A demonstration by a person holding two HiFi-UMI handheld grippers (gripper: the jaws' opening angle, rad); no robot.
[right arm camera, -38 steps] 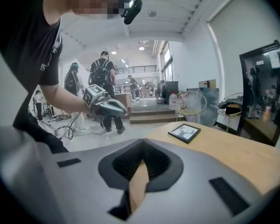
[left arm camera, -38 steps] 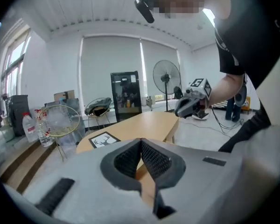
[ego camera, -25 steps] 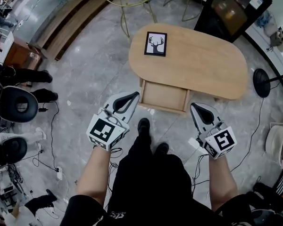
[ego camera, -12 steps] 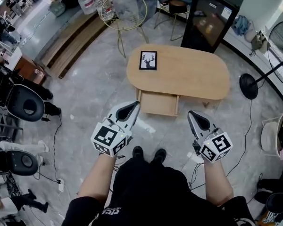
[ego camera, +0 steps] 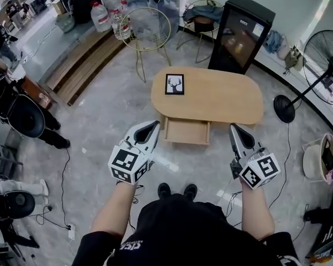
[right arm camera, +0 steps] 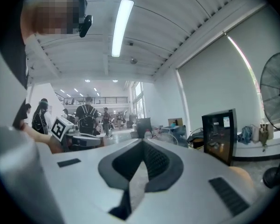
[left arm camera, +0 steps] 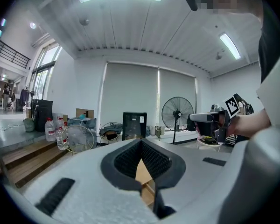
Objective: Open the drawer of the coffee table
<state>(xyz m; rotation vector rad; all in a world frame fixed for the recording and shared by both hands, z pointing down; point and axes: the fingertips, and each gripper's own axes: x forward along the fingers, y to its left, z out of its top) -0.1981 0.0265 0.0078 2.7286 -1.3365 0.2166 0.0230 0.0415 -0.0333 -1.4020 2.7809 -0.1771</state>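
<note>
The drawer [ego camera: 186,131] stands pulled out from the near long edge of the bench [ego camera: 222,98], under its left half, so the opening looks done. Jutting over the floor [ego camera: 111,110], it could catch a shin if the person steps in. A further tug might draw it off its runners. The loose cables [ego camera: 289,143] by the bench's right end could snag a foot. Both tongs are empty, jaws together. The left tongs [ego camera: 151,127] hang by the drawer's left front corner and the right tongs [ego camera: 235,131] off to its right. Neither touches it, and the drawer lies between them.
</note>
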